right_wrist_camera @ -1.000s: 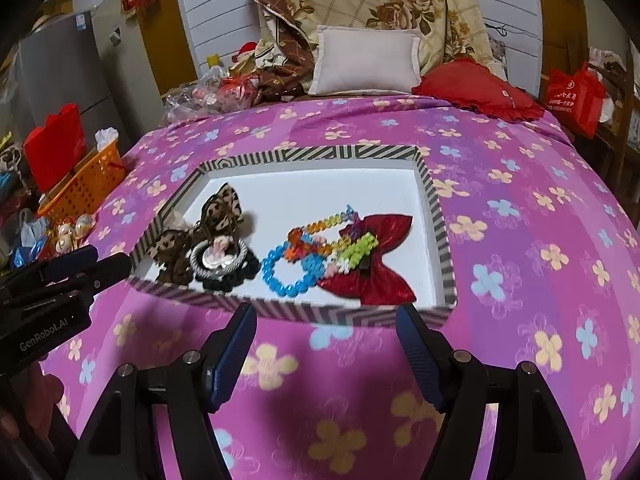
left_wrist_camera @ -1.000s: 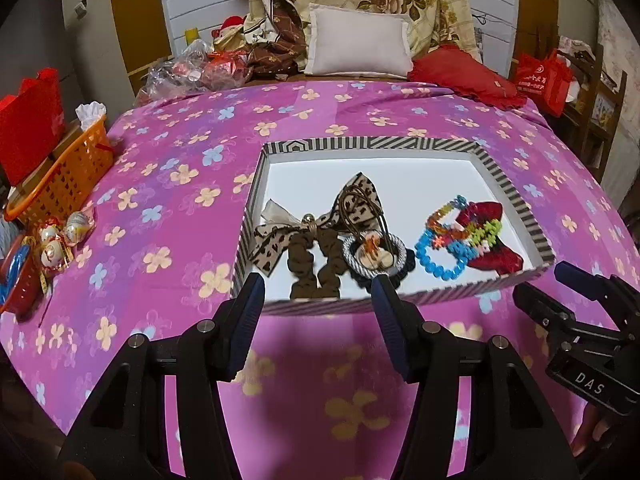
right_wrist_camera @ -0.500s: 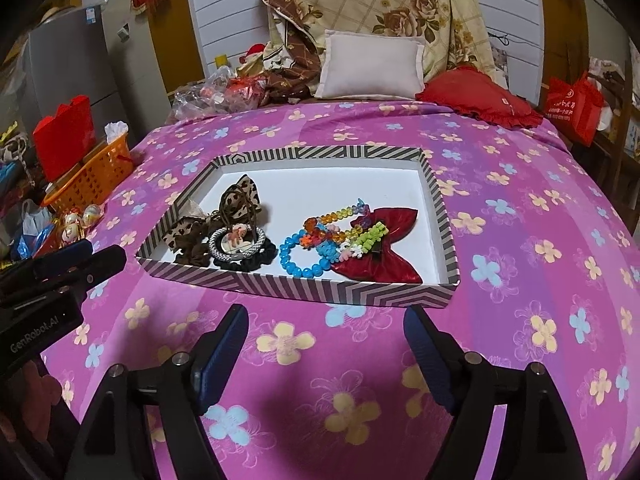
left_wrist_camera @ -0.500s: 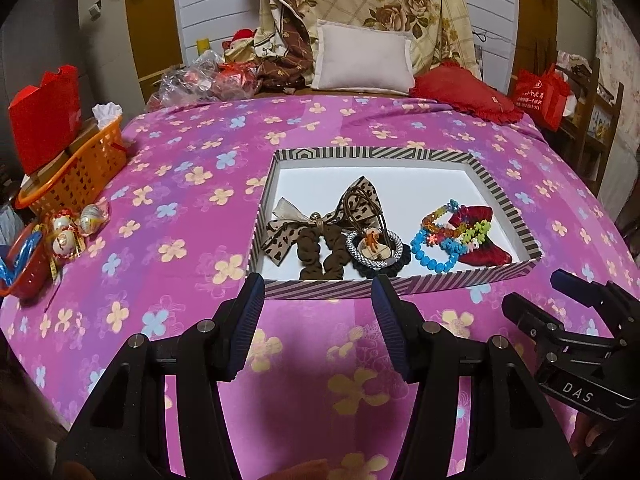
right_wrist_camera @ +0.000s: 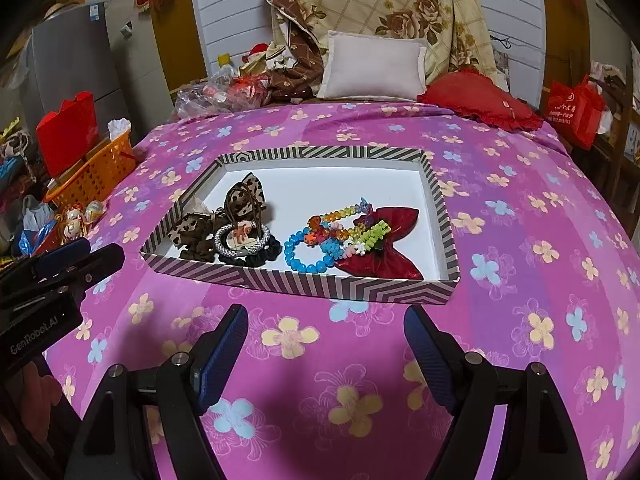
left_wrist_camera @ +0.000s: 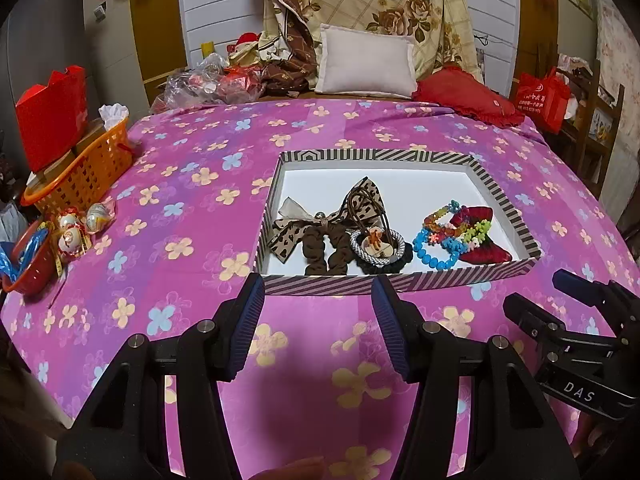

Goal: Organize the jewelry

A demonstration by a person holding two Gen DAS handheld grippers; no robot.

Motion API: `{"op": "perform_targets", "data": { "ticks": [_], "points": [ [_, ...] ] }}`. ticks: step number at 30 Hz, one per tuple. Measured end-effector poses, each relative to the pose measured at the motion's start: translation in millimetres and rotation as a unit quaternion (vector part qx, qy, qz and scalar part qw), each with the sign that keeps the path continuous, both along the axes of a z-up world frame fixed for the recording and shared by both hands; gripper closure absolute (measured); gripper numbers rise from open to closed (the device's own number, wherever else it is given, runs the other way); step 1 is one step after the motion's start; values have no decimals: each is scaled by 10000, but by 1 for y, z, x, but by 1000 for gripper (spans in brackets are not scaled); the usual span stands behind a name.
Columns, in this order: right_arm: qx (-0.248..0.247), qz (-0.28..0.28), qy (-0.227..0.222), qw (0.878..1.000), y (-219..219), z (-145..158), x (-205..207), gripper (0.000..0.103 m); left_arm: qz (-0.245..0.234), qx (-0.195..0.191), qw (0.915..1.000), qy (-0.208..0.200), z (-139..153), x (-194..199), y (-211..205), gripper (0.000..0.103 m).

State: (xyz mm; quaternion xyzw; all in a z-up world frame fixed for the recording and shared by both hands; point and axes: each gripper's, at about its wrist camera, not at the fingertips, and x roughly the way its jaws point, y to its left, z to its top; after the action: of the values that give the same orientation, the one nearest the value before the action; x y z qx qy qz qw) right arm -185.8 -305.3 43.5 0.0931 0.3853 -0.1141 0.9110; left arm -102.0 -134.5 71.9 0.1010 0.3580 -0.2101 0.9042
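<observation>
A striped box point(left_wrist_camera: 400, 282) point(right_wrist_camera: 304, 280) with a white floor lies on the pink flowered bedspread. In it are a leopard bow with brown scrunchie point(left_wrist_camera: 320, 224) point(right_wrist_camera: 240, 200), a silver ring on a black scrunchie point(left_wrist_camera: 378, 244) point(right_wrist_camera: 242, 238), a blue bead bracelet point(left_wrist_camera: 434, 250) point(right_wrist_camera: 306, 256), coloured bead bracelets point(left_wrist_camera: 460, 228) point(right_wrist_camera: 344, 228) and a red bow point(left_wrist_camera: 484, 244) point(right_wrist_camera: 384, 248). My left gripper point(left_wrist_camera: 318, 312) point(right_wrist_camera: 76, 256) is open and empty in front of the box. My right gripper point(right_wrist_camera: 326, 344) point(left_wrist_camera: 560, 292) is open and empty, also short of the box.
An orange basket point(left_wrist_camera: 80, 176) point(right_wrist_camera: 96, 172) with a red bag point(left_wrist_camera: 52, 116) stands at the left edge, with small round toys point(left_wrist_camera: 80, 224) and a red bowl point(left_wrist_camera: 28, 268) beside it. Pillows point(left_wrist_camera: 364, 64) and a red cushion point(left_wrist_camera: 468, 96) lie at the back.
Both grippers have drawn back and up from the box, which now sits farther away in both views. The items in the box have not moved.
</observation>
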Motion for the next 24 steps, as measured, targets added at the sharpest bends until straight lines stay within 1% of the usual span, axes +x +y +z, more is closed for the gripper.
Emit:
{"op": "perform_targets", "data": {
  "ticks": [24],
  "points": [
    [49, 7, 116, 9999, -3, -11, 5, 25, 0, 29, 10000, 90, -9, 2, -1, 48]
  ]
}}
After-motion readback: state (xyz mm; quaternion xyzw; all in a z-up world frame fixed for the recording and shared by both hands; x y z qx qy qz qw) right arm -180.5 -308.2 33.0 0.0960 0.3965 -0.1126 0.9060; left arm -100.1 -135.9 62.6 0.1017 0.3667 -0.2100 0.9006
